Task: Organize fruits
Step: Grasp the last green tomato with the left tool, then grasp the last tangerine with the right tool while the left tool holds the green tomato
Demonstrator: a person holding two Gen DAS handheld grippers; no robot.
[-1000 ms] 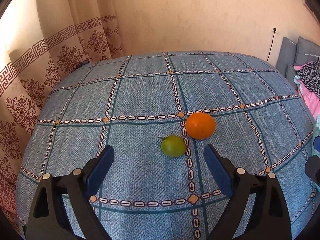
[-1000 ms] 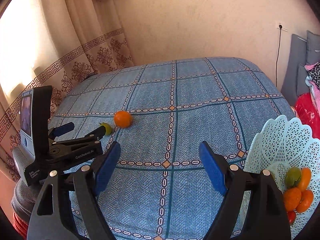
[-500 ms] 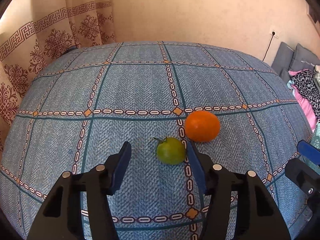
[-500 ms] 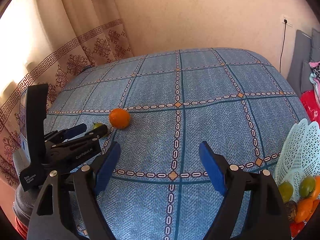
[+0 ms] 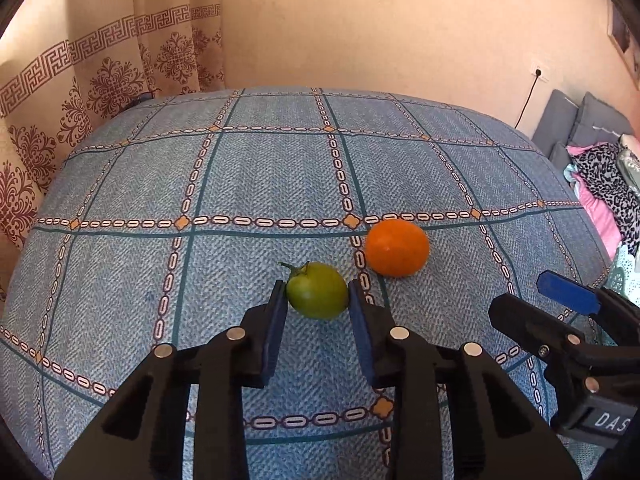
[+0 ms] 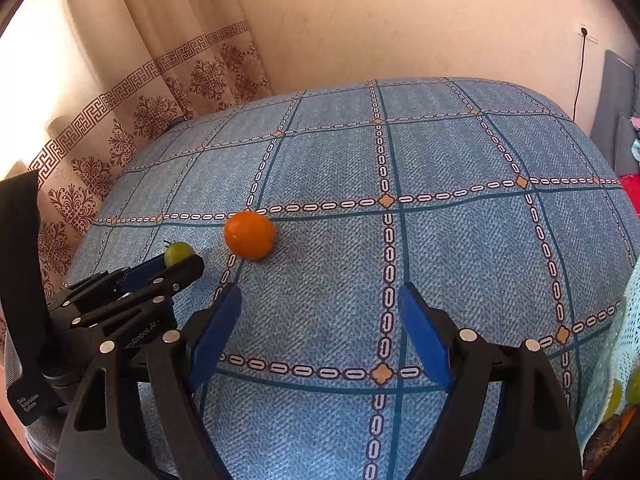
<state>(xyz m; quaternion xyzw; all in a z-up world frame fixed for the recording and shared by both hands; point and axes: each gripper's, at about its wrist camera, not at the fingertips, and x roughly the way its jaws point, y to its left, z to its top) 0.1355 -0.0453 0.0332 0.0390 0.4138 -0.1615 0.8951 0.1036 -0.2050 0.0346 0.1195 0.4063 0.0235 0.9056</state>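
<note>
Green tomato (image 5: pixel 317 295) sat clamped in the left gripper (image 5: pixel 317 300) (orange (image 5: pixel 397 247) just beside); right gripper (image 6: pixel 320 304) hung spread wide, empty.

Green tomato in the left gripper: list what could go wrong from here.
1. The fingers meet only the near half of the green tomato, so it may squirt forward.
2. If it does, it could knock the orange beside it.
3. Squeezing harder might bruise it.

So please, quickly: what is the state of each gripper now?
Left gripper: shut on the green tomato, which rests on the blue cloth.
Right gripper: open, holding nothing.
</note>
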